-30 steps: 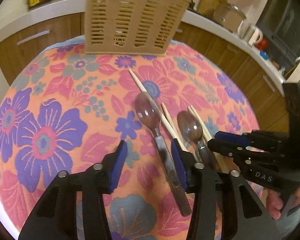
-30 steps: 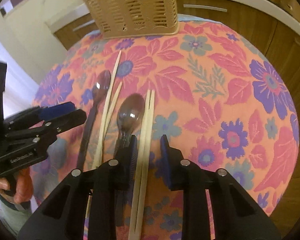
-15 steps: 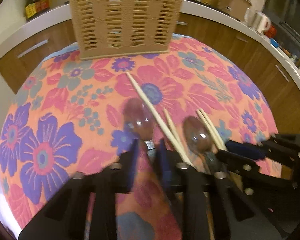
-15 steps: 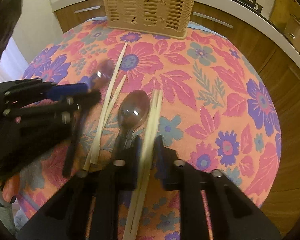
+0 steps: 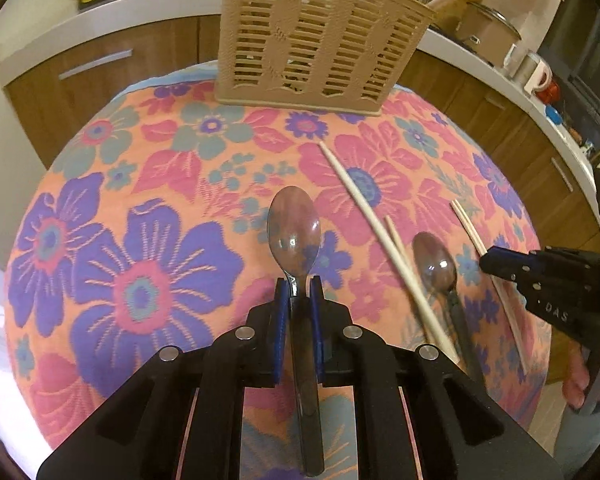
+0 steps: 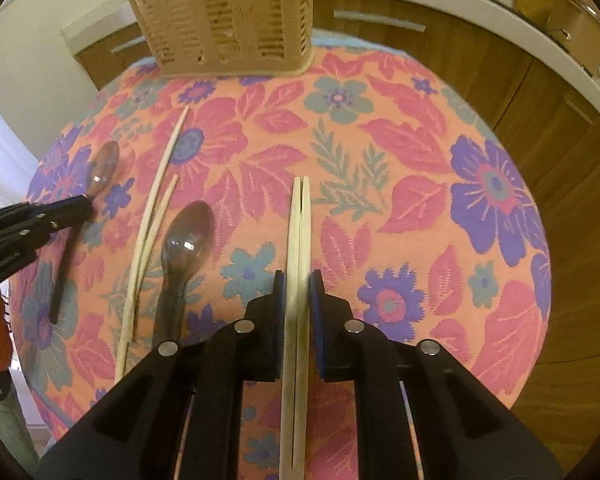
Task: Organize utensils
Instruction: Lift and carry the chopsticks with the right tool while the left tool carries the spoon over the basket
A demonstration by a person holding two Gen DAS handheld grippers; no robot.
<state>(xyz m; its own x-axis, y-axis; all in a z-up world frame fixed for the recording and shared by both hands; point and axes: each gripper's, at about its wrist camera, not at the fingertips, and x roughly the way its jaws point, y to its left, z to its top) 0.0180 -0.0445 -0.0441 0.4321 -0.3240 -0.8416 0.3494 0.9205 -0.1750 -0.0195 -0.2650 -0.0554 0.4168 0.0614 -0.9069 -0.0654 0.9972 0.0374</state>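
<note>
right gripper (image 6: 298, 280) clamped on pair of chopsticks (image 6: 300, 220), tips toward the slotted basket (image 6: 224, 16) at far edge of floral tablecloth (image 6: 380, 152); to their left a spoon (image 6: 186, 240), two loose chopsticks (image 6: 152, 224); left gripper (image 6: 82, 208) on second spoon (image 6: 104, 166)

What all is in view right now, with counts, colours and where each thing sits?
Spoons: two, dark metal; one clamped in the left gripper, one lying on the cloth beside the loose chopsticks.
Chopsticks: four, pale wood; one pair clamped in the right gripper, one loose pair lying on the cloth.
Utensil basket: one, beige slatted plastic, at the table's far edge.
Tablecloth: one, orange with pink and purple flowers, covering the table.
Cabinets: brown wood under a white counter, behind the table.
Mug: one, white, on the counter.
Left gripper: black, blue pads, shut on a spoon.
Right gripper: black, blue pads, shut on chopsticks.
</note>
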